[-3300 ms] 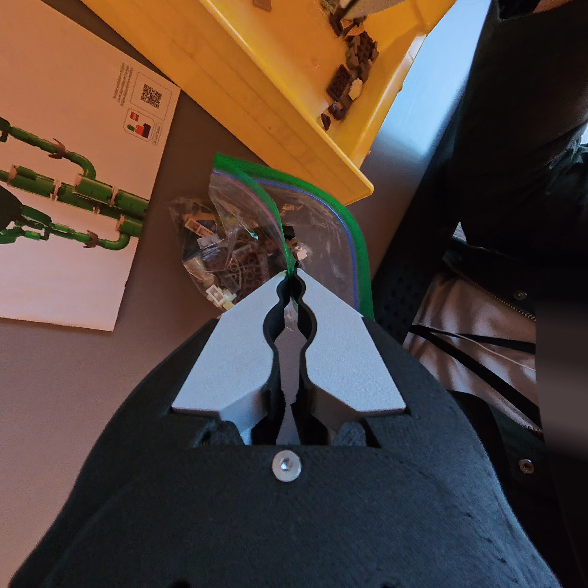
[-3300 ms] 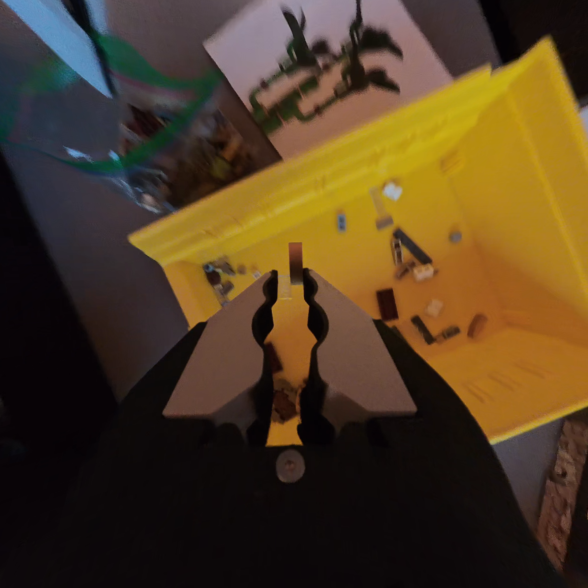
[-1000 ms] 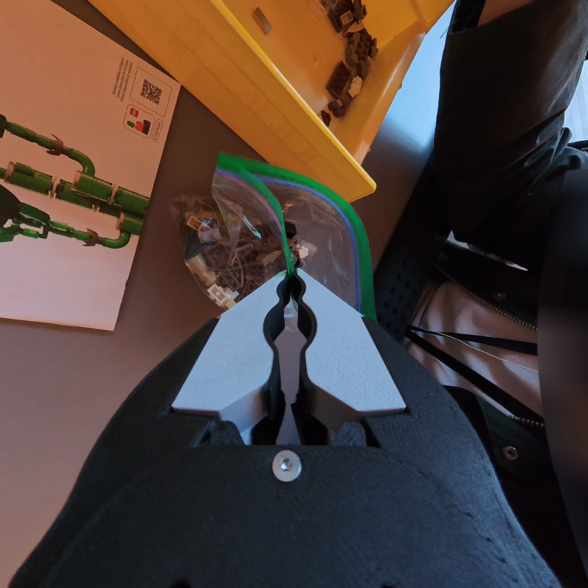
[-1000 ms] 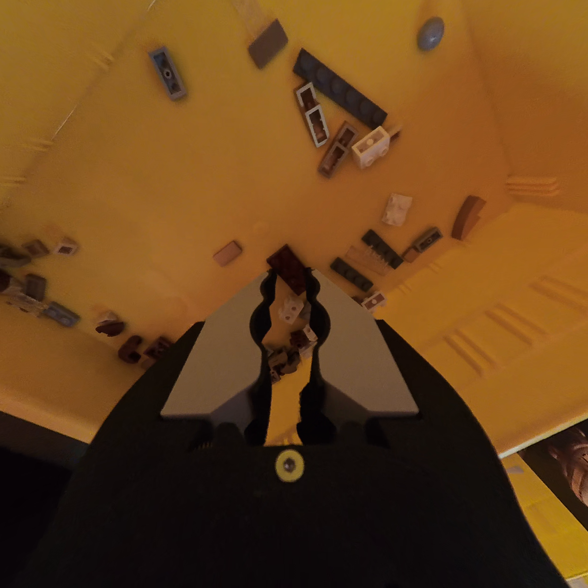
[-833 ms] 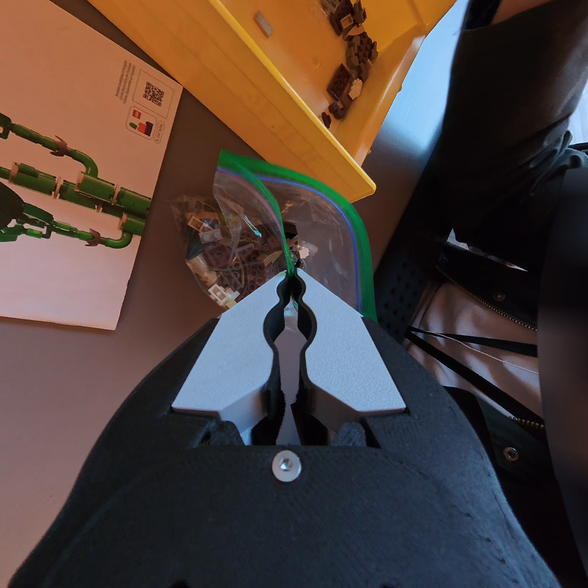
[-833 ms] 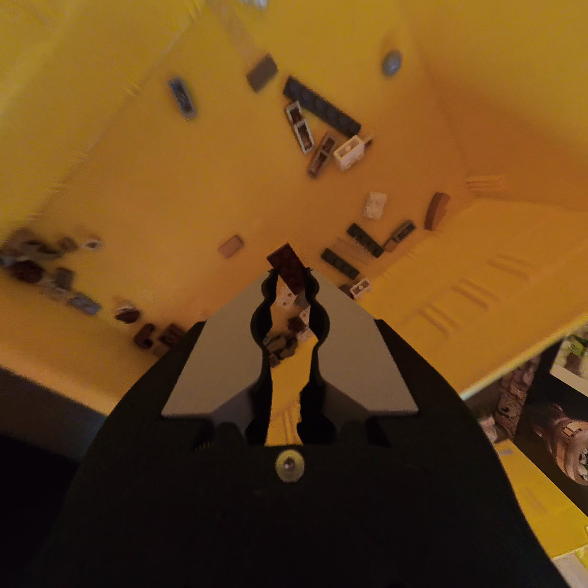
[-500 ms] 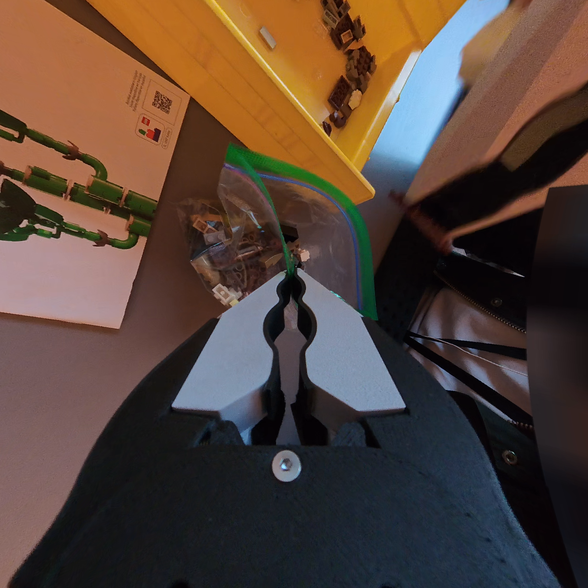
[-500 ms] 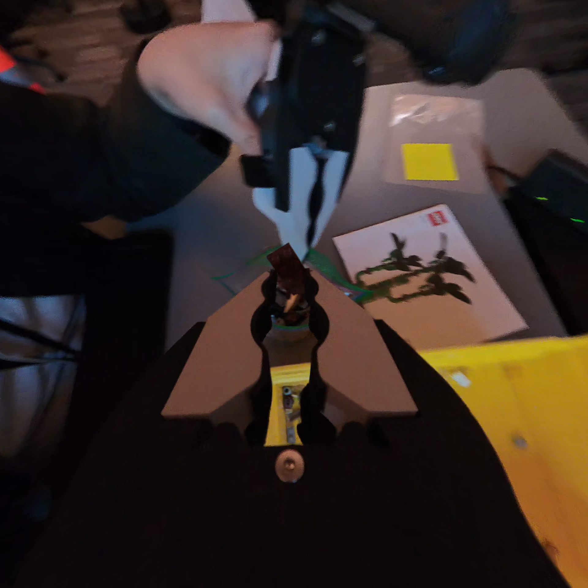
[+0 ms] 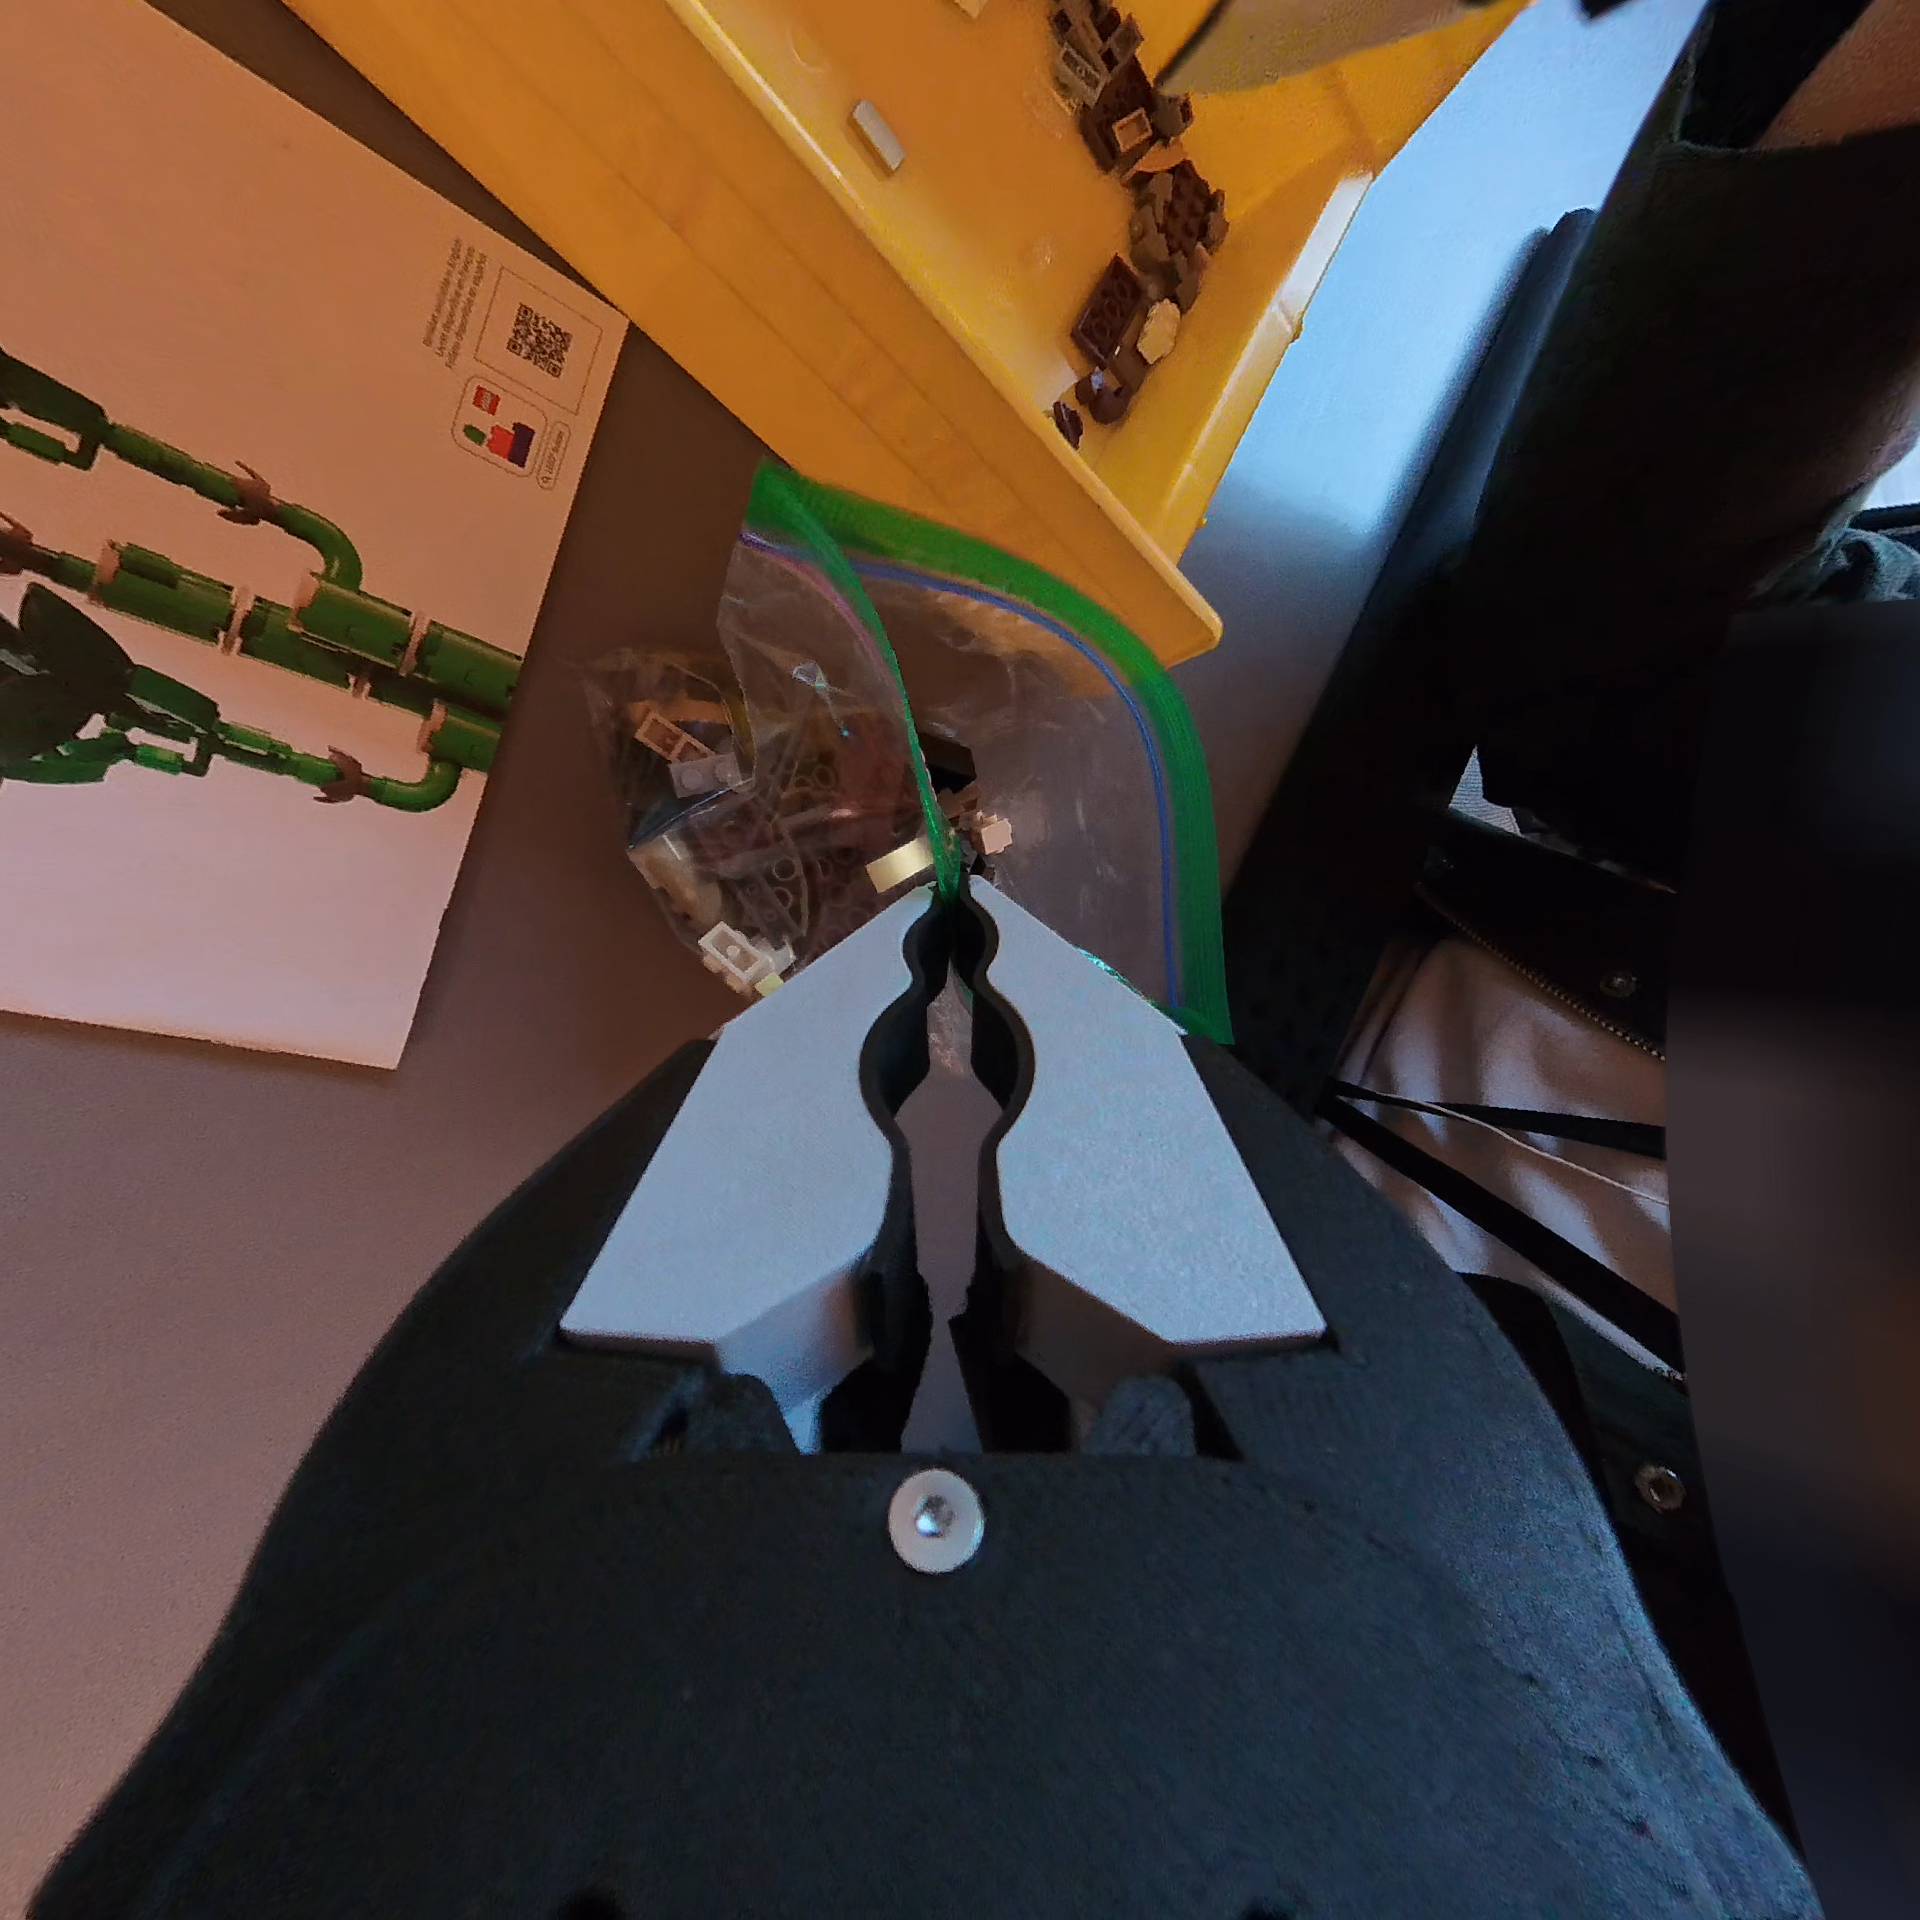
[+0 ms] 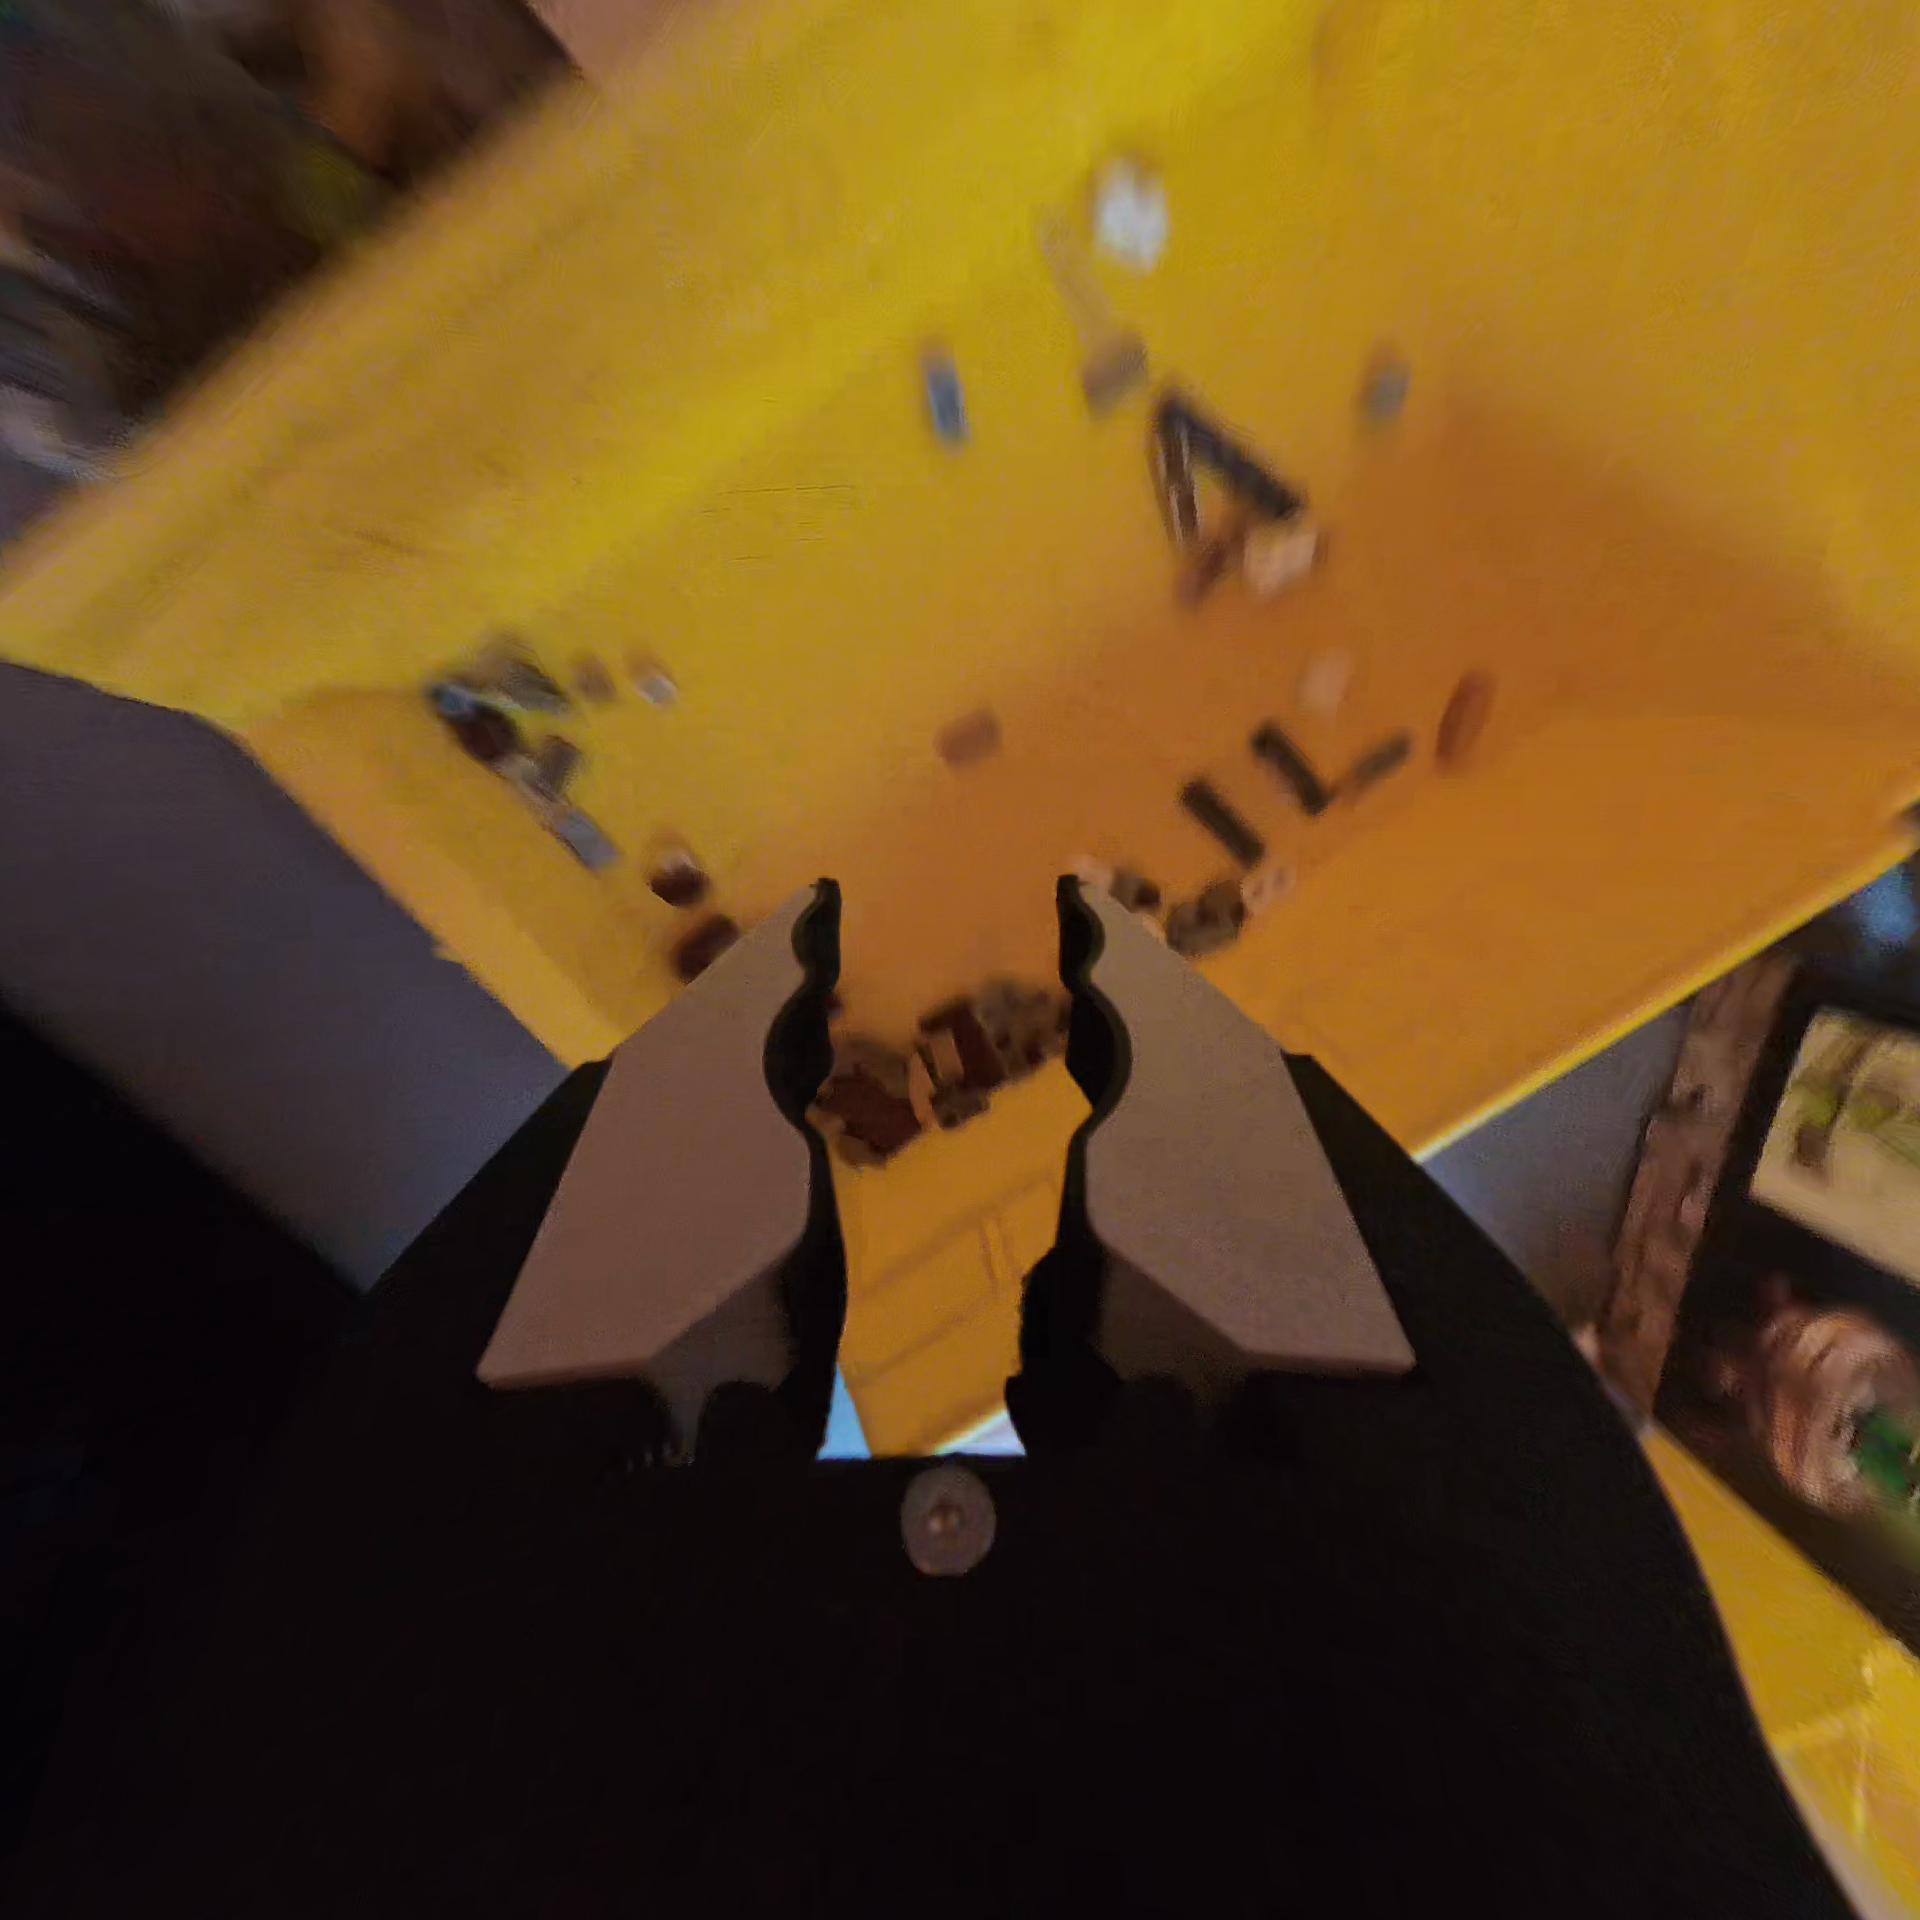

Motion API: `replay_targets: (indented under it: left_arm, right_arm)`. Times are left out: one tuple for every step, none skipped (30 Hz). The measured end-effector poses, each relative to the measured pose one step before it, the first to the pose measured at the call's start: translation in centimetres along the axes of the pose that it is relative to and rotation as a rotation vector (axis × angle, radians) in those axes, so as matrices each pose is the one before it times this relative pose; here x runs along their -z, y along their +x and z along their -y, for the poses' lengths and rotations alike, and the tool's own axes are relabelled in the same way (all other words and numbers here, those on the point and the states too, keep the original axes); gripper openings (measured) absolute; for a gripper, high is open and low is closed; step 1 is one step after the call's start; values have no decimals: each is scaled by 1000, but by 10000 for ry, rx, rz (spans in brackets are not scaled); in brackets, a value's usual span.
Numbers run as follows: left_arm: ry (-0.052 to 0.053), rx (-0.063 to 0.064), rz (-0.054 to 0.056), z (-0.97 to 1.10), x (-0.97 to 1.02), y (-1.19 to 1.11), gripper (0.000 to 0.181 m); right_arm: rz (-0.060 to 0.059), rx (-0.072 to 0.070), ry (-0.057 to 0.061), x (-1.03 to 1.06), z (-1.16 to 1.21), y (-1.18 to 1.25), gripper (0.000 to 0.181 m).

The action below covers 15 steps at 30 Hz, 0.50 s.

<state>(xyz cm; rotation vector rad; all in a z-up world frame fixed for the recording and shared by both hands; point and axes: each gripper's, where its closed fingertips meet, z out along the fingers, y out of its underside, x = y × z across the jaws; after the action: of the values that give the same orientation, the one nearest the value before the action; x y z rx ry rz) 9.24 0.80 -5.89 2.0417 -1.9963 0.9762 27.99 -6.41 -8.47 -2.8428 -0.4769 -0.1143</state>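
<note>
Left gripper (image 9: 951,902): clenched on green zip edge of clear plastic bag of small bricks (image 9: 935,727), bag at 12 o'clock on grey table (image 9: 208,1195) | Right gripper (image 10: 940,899): jaws apart, empty, over yellow plastic bin (image 10: 623,520); loose bricks (image 10: 935,1049) nearest, between its fingers; view blurred.
</note>
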Motion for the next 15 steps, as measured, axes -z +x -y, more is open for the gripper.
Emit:
replay_targets:
  left_arm:
    - [-17, -3, -3, -18, -34, 10, 0]
    - [-8, -1, 7, -10, -18, -14, 0]
    - [2, 3, 5, -10, 24, -14, 0]
    - [8, 6, -1, -1, 25, -13, 0]
    - [7, 9, 0, -1, 31, -22, 0]
    - [5, 7, -4, 5, 23, -9, 0]
    - [1, 2, -4, -2, 21, -5, 0]
    - [-1, -6, 1, 7, -8, 2, 0]
    - [-7, -11, 3, -2, -11, 27, 0]
    - [-12, -13, 2, -22, -12, 22, 0]
    - [-8, -12, 3, -4, -16, 34, 0]
    - [-2, -11, 3, -3, -6, 18, 0]
    - [0, -9, 6, -5, 9, 14, 0]
    - [4, -2, 4, 3, 17, 4, 0]
    - [4, 3, -3, -2, 6, -2, 0]
  right_arm:
    - [-222, -353, -836, -1293, -1295, 1004, 41]
    - [-56, -339, -614, -1157, -747, 597, 39]
    - [245, -368, -480, -945, -480, -28, 39]
    - [303, -339, -426, -708, -468, -246, 39]
    - [42, -359, -455, -507, -631, 65, 39]
    - [-26, -362, -469, -406, -738, 137, 39]
    - [-62, -404, -404, -295, -653, 186, 40]
    - [56, -427, -231, -216, -372, 10, 40]
    - [298, -441, -129, -207, -204, -364, 40]
    - [261, -436, -188, -256, -254, -286, 40]
    - [45, -381, -228, -301, -272, 58, 42]
    - [-35, -243, -204, -343, -213, 188, 43]
    - [57, -154, -181, -361, -143, 36, 42]
    - [92, -148, -102, -264, 1, -58, 43]
    - [-48, -105, -69, -167, 65, 106, 42]
